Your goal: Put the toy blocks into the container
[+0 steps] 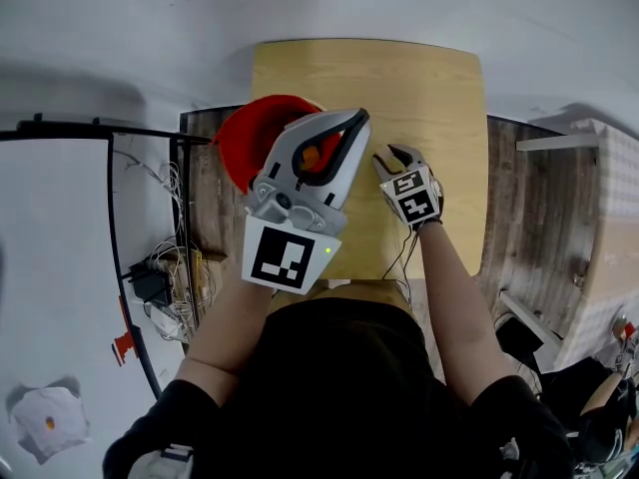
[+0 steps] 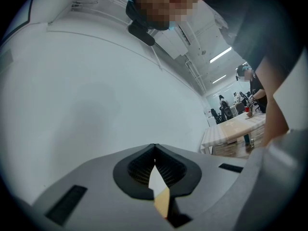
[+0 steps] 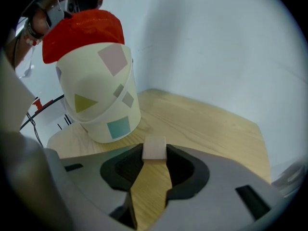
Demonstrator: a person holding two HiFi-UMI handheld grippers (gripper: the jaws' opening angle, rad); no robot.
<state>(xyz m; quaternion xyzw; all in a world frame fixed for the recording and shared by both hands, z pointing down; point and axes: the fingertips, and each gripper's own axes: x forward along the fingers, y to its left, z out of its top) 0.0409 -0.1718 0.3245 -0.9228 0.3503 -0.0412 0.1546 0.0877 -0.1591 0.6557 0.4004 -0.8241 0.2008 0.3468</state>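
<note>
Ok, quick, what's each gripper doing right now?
Left gripper: shut, tips together, seemingly empty.
Right gripper: shut on a small pale wooden toy block.

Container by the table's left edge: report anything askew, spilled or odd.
The container seems to have its red lid on, which is odd while the right gripper holds a block in its jaws. It appears to lean, perhaps only from the wide lens. Nothing is spilled.

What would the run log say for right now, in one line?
right gripper: shut on pale block | left gripper: shut, empty | bucket: on table, apart from block
</note>
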